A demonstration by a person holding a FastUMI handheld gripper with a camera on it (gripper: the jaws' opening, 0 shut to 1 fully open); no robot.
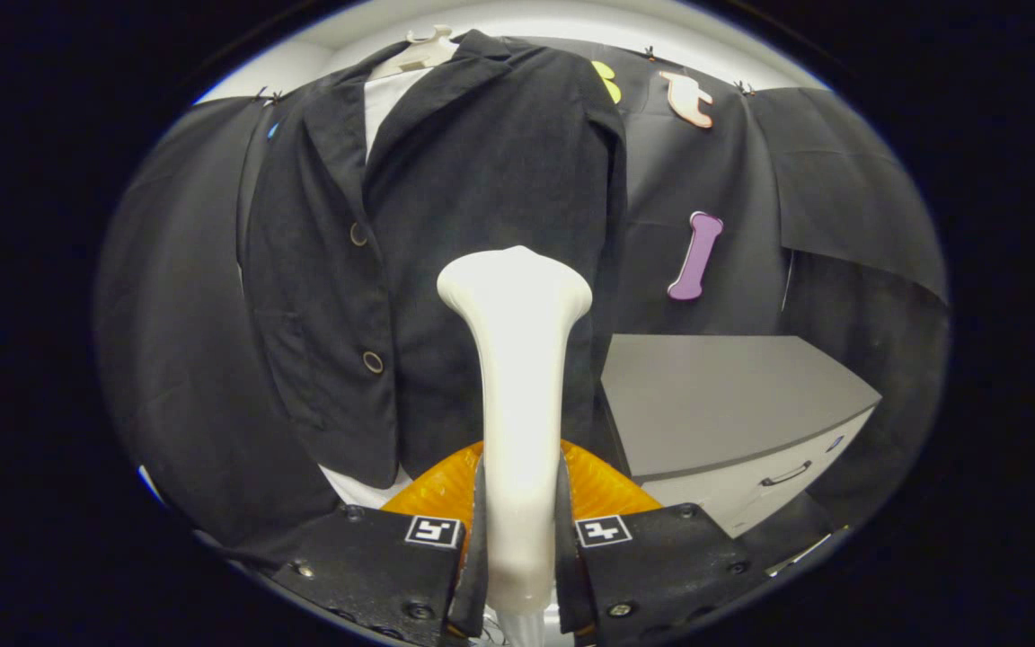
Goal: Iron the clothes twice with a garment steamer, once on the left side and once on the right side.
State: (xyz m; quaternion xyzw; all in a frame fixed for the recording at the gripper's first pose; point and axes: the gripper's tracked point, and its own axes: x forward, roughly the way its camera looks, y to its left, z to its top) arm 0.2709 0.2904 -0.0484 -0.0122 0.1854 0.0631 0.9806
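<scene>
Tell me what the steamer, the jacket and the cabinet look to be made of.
Steamer, gripped between the tongs: likely plastic, smooth and cream-white with a soft sheen along its neck. Jacket just beyond it on a hanger: dark woven cloth, matte, with a faint grain; the fibre cannot be told. Cabinet beside the jacket: matte grey top over a paler front, probably laminate or painted board.

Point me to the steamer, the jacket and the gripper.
steamer [517,359]: gripper view, on its neck, clamped between both fingers.
jacket [482,162]: gripper view, on its front panel.
gripper [519,539]: gripper view, midway between fingertips.
</scene>
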